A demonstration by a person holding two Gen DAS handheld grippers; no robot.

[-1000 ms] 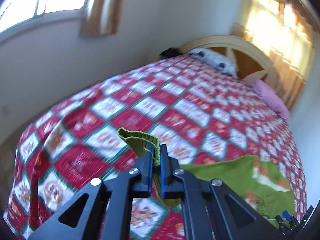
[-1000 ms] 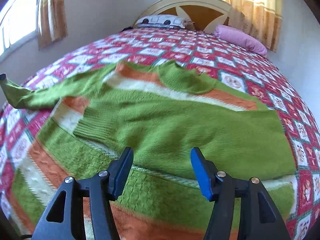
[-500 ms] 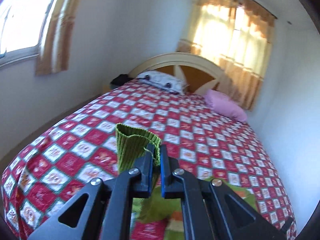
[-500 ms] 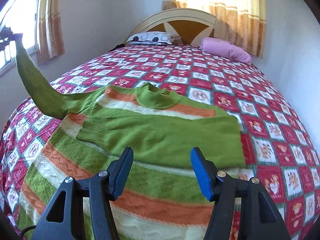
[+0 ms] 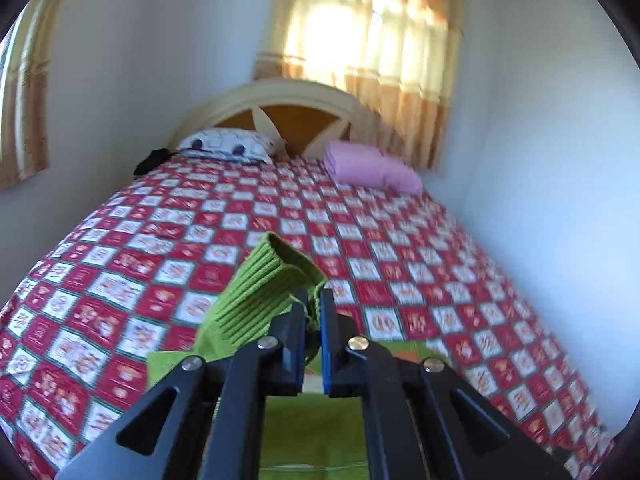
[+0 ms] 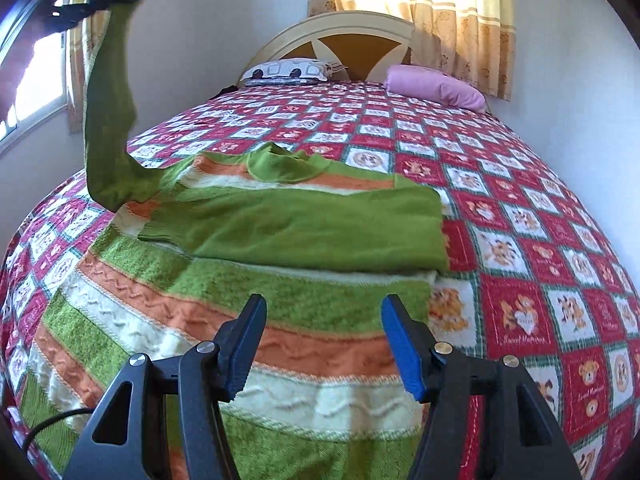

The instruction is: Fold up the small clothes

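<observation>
Left wrist view: left gripper (image 5: pixel 314 312) jaws pinched narrow on ribbed green sleeve cuff (image 5: pixel 262 288), cuff bunched up left of fingers. Bedspread (image 5: pixel 400 240), red-white checks, stretches to headboard (image 5: pixel 280 108); patterned pillow (image 5: pixel 226 146) and pink pillow (image 5: pixel 372 168) side by side. Sweater body mostly hidden under gripper here.

Right wrist view: whole striped sweater (image 6: pixel 224 312) flat on bedspread (image 6: pixel 540 240), one sleeve (image 6: pixel 320 228) folded across chest. Other sleeve (image 6: pixel 108 120) raised high at left, held by left gripper (image 6: pixel 100 0). Right gripper (image 6: pixel 322 344) jaws wide apart, holding nothing, above sweater's lower stripes.
</observation>
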